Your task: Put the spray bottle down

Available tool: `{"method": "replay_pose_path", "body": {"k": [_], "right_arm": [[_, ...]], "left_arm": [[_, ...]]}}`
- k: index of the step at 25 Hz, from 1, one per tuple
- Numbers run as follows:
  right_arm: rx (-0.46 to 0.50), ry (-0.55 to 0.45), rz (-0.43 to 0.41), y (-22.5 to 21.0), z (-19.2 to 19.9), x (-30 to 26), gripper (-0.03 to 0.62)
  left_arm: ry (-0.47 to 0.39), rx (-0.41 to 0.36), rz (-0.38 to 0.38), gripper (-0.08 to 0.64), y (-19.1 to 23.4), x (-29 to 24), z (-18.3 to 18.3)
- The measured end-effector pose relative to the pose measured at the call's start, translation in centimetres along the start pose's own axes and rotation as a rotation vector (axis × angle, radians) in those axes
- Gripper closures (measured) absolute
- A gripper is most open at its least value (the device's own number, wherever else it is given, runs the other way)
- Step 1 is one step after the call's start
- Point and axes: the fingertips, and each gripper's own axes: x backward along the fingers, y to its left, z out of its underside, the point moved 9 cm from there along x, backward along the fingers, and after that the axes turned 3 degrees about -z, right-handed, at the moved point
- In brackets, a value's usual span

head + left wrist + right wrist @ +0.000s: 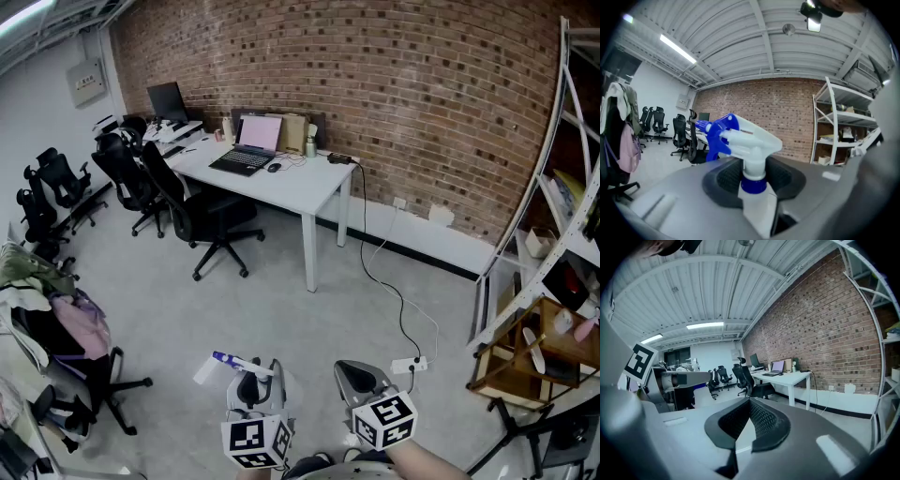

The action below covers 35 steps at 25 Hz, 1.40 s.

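Spray bottle (757, 140), left gripper (251, 375) — above floor (309, 319)

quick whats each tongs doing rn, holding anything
left tongs: closed on the spray bottle, gripped at its neck
right tongs: closed, nothing between them

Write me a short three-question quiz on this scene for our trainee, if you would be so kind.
1. True or false: the white plastic spray bottle with the blue trigger stands on the white desk.
2. The left gripper grips the bottle at its: A) nozzle B) neck C) base.
3. What sits between the jaws of the right gripper?
Key: 1 false; 2 B; 3 nothing, they are shut.
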Motion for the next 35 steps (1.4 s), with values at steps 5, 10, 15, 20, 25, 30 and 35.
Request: {"method": "replay_pose_path", "body": {"k": [5, 10, 15, 20, 25, 30, 35], "right_arm": [[-0.011, 0.000, 0.015, 0.2, 0.0, -1.8, 0.592], [-0.025, 0.009, 0.022, -2.0, 0.0, -4.2, 0.592], [-0.027, 0.009, 0.006, -6.4, -1.0, -8.4, 0.592], [0.002, 0.014, -0.033, -12.4, -4.2, -13.5, 0.592], [0.034, 0.005, -0.071, -18.3, -7.7, -18.6, 0.592], [0.042, -0.006, -0.062, -23.7, -10.8, -23.3, 0.592], [0.030, -0.012, -0.031, -28.1, -12.8, -27.5, 0.592]], "left_arm": [[0.009, -0.013, 0.013, 0.428, 1.5, -1.6, -0.2], [0.013, -0.018, 0.014, 0.430, 1.8, -5.2, -0.4], [0.022, -0.031, 0.012, 0.430, 1.4, -11.1, -0.4], [0.021, -0.022, -0.022, 0.430, 0.5, -18.7, -1.8], [-0.013, -0.020, -0.050, 0.430, -0.3, -26.7, -3.4], [-0.020, -0.017, -0.057, 0.430, -0.9, -34.2, -4.8], [-0.012, -0.027, -0.043, 0.430, -0.4, -41.6, -6.2]]}}
